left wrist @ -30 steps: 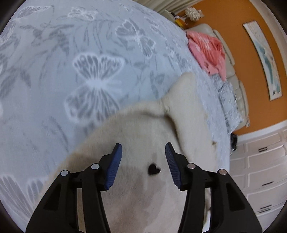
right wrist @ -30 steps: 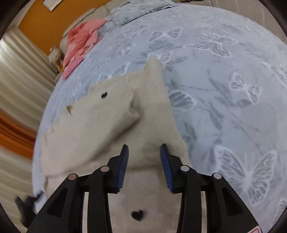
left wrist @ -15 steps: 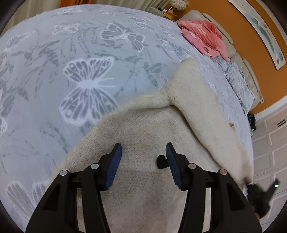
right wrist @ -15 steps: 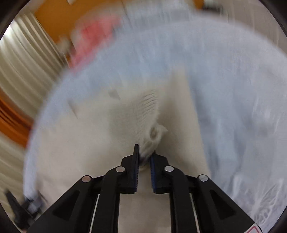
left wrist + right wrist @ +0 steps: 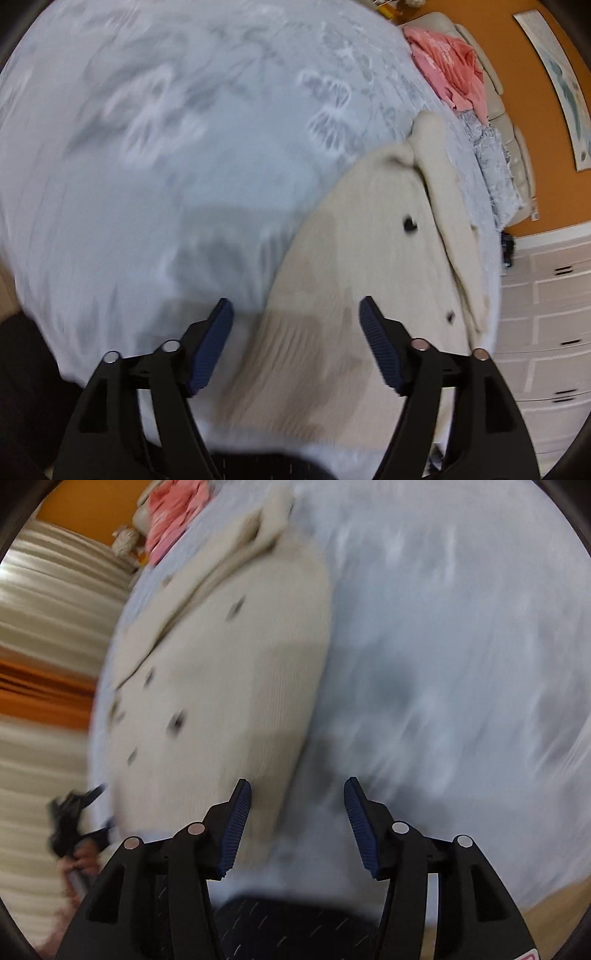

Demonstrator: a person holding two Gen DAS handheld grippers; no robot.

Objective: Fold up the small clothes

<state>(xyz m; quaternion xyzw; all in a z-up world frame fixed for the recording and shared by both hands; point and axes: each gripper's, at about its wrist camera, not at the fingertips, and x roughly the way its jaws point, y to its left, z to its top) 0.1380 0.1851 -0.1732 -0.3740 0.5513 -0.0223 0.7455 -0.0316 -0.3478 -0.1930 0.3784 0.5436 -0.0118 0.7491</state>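
My left gripper (image 5: 295, 325) | jaws opening, empty | my right gripper (image 5: 297, 808) | opening, empty | cream knitted cardigan (image 5: 373, 266) | flat near edge of pale blue butterfly-print bedspread (image 5: 184, 147)

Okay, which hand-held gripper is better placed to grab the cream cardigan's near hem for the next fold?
Probably the left hand-held gripper: its opening jaws hang empty with the cream cardigan hem lying between them. The right hand-held gripper, also opening, has mostly the bedspread between its jaws.
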